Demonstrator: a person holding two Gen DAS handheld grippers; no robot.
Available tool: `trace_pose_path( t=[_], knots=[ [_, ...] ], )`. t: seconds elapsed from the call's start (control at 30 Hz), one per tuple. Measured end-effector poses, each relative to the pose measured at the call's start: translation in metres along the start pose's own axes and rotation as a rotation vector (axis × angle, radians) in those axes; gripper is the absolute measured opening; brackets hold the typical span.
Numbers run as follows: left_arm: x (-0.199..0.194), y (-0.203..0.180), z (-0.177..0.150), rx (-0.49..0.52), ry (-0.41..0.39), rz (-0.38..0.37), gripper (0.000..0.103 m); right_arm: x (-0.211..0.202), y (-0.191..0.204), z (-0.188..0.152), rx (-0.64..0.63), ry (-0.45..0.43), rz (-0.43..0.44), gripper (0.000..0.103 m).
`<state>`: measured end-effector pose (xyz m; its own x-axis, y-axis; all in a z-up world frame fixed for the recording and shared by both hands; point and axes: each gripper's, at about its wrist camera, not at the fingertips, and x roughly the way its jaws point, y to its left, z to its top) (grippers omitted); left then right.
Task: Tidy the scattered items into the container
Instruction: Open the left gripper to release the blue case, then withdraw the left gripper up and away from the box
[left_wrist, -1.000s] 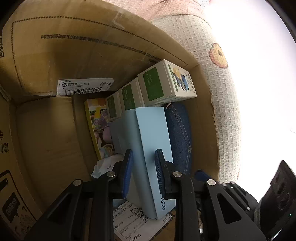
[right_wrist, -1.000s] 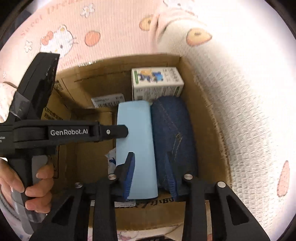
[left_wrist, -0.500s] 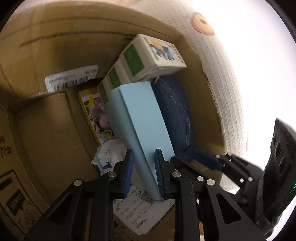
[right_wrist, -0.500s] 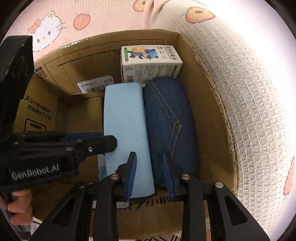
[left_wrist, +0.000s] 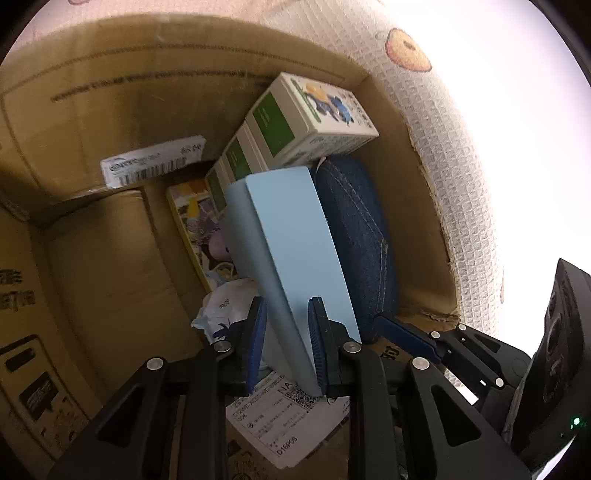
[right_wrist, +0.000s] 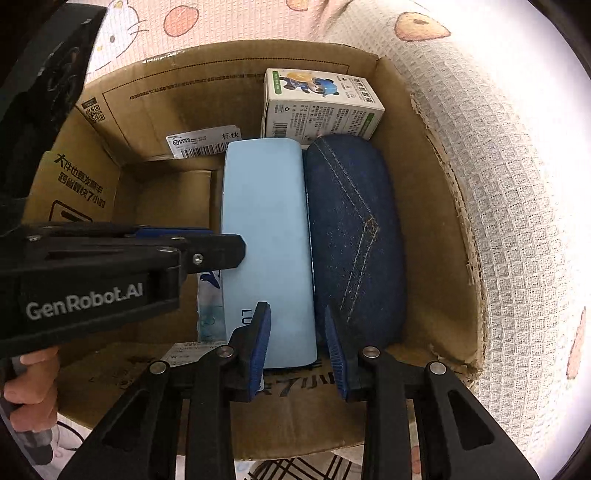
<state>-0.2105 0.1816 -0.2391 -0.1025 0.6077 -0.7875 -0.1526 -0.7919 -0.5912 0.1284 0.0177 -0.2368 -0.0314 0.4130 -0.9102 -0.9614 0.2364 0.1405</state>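
— As my left tool's (left_wrist: 286, 339) jaws ease open round the case (left_wrist: 295, 240), what could go wrong?
— It's in the box (left_wrist: 417, 221), tilted beside the denim case (left_wrist: 354, 229); freed, it may topple onto the wrapper (left_wrist: 225, 306). My right tool (right_wrist: 297, 343), narrowly parted, holds nothing.
— Any writing?
— "GenRobot.AI" on the left tool, "LU" on the case, "D16P09" on a slip (left_wrist: 280, 417).

Pale blue case (right_wrist: 266, 236), stitched dark denim case (right_wrist: 354, 240), brown carton (right_wrist: 424, 206).

Corrugated cardboard box (right_wrist: 424, 206) with matt brown walls (torn, ragged rim), smooth matt pale-blue case (right_wrist: 266, 229), stitched dark denim case (right_wrist: 354, 236), printed paperboard carton (right_wrist: 317, 105), waffle-textured cloth (right_wrist: 517, 206), paper barcode label (left_wrist: 151, 164)
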Motion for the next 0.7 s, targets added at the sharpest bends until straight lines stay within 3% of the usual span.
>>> trace_pose_path(
  t=[0.07, 0.2, 0.37, 0.53, 0.6, 0.7],
  knots=[
    [-0.009, -0.004, -0.001, 0.012, -0.018, 0.028, 0.033, -0.002, -0.001, -0.002, 0.026, 0.008, -0.015, 0.026],
    [-0.025, -0.026, -0.009, 0.079, -0.104, 0.118, 0.056, -0.021, 0.001, -0.008, 0.073, -0.012, 0.014, 0.026],
    [-0.064, -0.038, -0.038, 0.181, -0.221, 0.197, 0.059, -0.056, 0.016, -0.017, 0.073, -0.077, 0.014, 0.028],
    [-0.104, -0.046, -0.046, 0.278, -0.319, 0.254, 0.061, -0.079, 0.038, -0.026, 0.039, -0.115, -0.013, 0.028],
    [-0.122, -0.046, -0.057, 0.272, -0.361, 0.243, 0.061, -0.090, 0.049, -0.026, 0.025, -0.128, -0.015, 0.028],
    [-0.136, -0.037, -0.073, 0.230, -0.390, 0.163, 0.062, -0.099, 0.063, -0.033, -0.013, -0.134, -0.013, 0.028]
  ],
)
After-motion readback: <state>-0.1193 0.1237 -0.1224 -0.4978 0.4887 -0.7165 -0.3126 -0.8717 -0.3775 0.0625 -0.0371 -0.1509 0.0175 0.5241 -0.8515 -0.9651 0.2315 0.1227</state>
